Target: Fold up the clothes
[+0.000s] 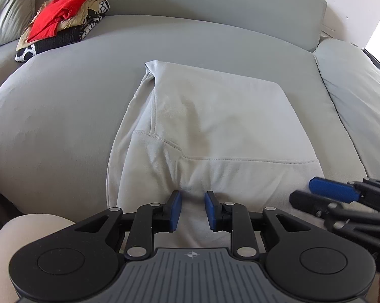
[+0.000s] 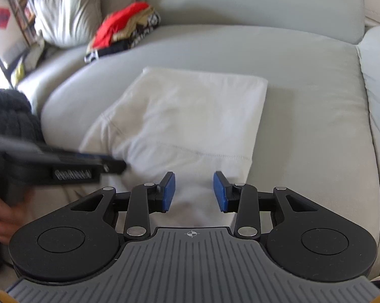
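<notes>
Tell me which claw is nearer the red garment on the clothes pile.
Left. The left claw sits at the white garment's near edge, on the red garment's side; the right claw is farther right.

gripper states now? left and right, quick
Left gripper: open, over the garment's near edge, holding nothing.
Right gripper: open, empty, over the same edge.

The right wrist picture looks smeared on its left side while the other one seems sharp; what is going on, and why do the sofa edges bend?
Right wrist view: the left gripper is motion-blurred, the white garment slightly soft. Left wrist view: crisp, its stitching clear; daylight blows out the upper right corner. Both views: the fisheye lens bows the sofa.
</notes>
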Demonstrator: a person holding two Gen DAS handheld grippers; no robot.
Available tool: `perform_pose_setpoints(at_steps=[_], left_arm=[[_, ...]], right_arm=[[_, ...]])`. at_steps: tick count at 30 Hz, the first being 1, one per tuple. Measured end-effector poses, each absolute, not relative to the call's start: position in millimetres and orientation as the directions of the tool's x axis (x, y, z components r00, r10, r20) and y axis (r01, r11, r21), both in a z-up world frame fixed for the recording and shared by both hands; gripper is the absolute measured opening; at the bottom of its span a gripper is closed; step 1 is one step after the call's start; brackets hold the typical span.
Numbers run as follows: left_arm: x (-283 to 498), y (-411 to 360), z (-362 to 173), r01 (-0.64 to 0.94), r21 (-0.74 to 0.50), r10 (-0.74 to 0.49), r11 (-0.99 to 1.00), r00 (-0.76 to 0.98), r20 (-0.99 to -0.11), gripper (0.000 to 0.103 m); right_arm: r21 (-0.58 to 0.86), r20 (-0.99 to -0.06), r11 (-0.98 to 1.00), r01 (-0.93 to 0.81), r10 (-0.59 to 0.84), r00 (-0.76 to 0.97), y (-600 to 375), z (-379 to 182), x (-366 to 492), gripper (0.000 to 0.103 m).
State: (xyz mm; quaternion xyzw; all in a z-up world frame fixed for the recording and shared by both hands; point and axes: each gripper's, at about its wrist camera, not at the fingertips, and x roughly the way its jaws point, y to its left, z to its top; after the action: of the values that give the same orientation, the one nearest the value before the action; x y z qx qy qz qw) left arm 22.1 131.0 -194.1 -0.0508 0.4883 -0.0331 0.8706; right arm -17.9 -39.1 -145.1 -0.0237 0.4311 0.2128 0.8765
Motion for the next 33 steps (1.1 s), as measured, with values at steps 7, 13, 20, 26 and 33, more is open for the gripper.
perform_pose_setpoints(at_steps=[7,13,20,26,33], left_arm=[[20.5,134.7,-195.7,0.002,-0.136,-0.117,0.991,0.523,-0.845,0.027],[13.2,133.2,-195.7,-0.005,-0.117,-0.098,0.993,0.513,-0.853,0.027],[-23.5,127.8,-189.2,0.037,-0.087,-0.094,0.996,0.425,-0.9,0.027],[-26.3,122.6,-165.9,0.087,-0.077,-0.114,0.993,0.583,-0.804,0.024],[-3.3,110.8,-200.5,0.152,-0.093,-0.157,0.984,0.49,-0.857,0.02]], right_arm=[[-0.022,-0.81,0.873,-0.487,0.27,0.52,-38.4,-141.8,-46.1,0.04],[0.041,-0.875,0.916,-0.398,0.225,0.428,-75.3,-146.6,-66.0,0.042],[0.154,-0.838,0.955,-0.254,0.263,0.478,-108.2,-122.8,-69.2,0.038],[0.278,-0.757,0.915,-0.293,0.396,0.519,-94.3,-116.8,-51.6,0.015],[0.226,-0.84,0.912,-0.343,0.361,0.406,-64.6,-145.9,-51.6,0.011]])
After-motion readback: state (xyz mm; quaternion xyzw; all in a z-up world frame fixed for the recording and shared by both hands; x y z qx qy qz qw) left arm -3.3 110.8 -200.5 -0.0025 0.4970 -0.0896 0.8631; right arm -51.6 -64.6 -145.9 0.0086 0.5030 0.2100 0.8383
